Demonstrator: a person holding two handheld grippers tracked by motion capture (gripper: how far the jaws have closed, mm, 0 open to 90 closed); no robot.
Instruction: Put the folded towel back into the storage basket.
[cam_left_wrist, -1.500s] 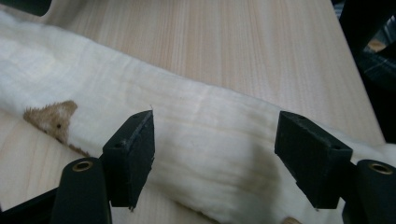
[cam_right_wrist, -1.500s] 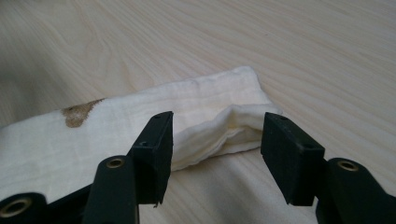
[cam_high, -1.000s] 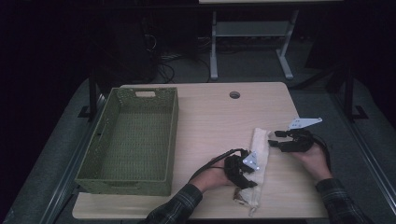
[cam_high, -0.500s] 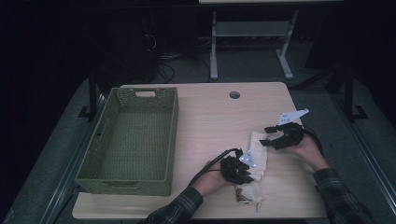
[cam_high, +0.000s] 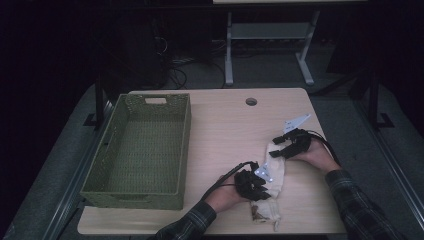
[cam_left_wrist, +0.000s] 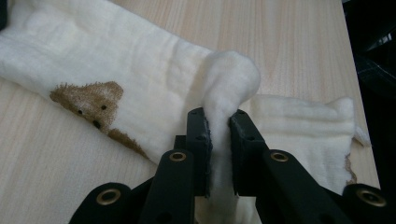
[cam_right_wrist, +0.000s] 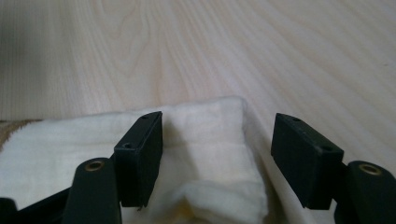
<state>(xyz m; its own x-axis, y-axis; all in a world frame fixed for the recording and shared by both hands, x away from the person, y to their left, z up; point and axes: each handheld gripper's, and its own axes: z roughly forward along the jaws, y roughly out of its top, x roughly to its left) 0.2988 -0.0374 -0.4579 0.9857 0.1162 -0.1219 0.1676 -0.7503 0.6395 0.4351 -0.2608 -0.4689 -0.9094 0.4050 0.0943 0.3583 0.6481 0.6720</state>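
A cream towel (cam_high: 274, 172) with a brown bear patch (cam_left_wrist: 88, 100) lies on the right part of the wooden table (cam_high: 225, 125). My left gripper (cam_high: 257, 184) is shut on a raised fold of the towel (cam_left_wrist: 224, 93) near its middle. My right gripper (cam_high: 281, 149) stands open over the towel's far end (cam_right_wrist: 205, 135), one jaw on the cloth and the other just past its edge. A hand holds each gripper.
A green woven basket (cam_high: 142, 150) stands at the left of the table, with nothing in it. A round cable hole (cam_high: 251, 101) sits near the far edge. A metal stand (cam_high: 270, 40) is on the floor beyond the table.
My left gripper has slid toward the towel's middle and pinched up a fold. My right gripper moved from the far end toward the near side and lower, onto the towel's end.
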